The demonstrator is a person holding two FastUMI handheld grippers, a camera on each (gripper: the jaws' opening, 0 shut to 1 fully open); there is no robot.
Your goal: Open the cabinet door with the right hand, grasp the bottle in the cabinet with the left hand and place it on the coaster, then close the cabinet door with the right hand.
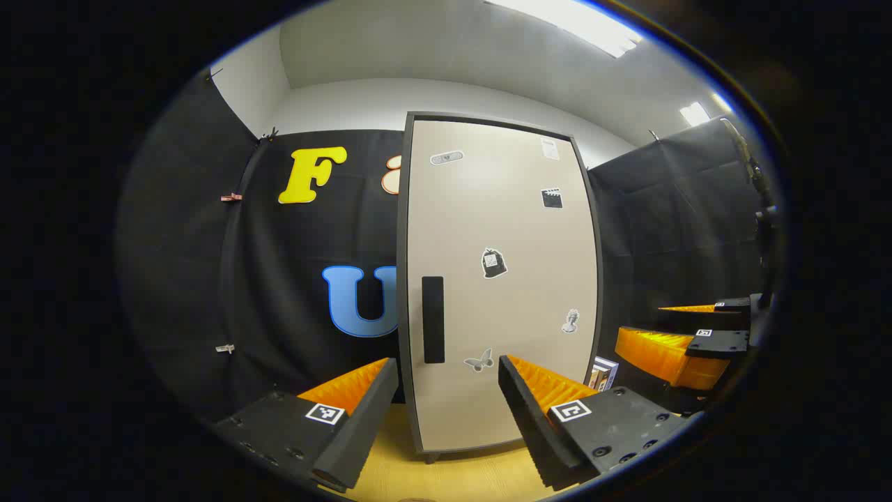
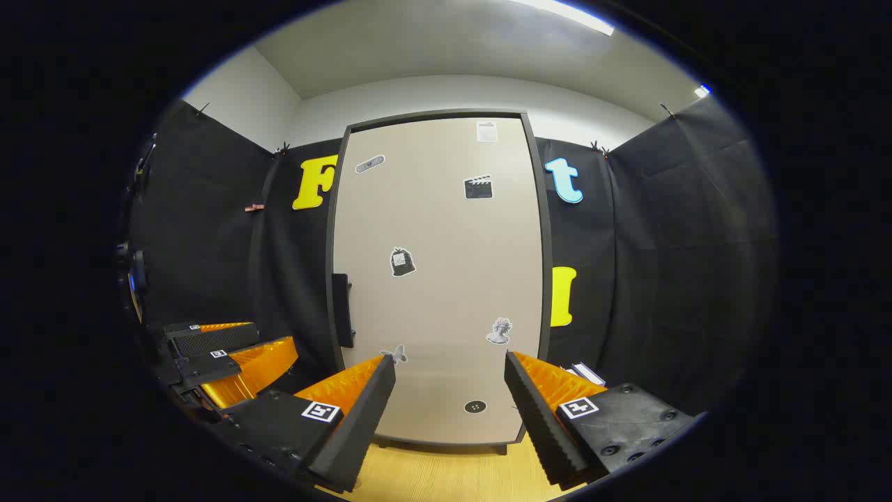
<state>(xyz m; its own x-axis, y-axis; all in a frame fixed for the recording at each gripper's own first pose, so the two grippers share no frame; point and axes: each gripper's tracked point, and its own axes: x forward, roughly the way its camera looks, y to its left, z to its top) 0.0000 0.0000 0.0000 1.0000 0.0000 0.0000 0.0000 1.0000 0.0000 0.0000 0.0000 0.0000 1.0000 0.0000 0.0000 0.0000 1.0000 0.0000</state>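
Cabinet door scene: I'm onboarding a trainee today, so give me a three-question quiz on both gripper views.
1. True or false: the cabinet door is shut.
2. The black handle sits near which edge of the door in the left gripper view? A) left B) right C) top
3. Fill in: both the left gripper and the right gripper have their fingers ____.

Key: 1 true; 2 A; 3 open, holding nothing.

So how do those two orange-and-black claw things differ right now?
The left gripper faces the beige cabinet door near its black handle; the right gripper points further from the handle, toward the door's middle. Both are open, empty, and clear of the closed door.
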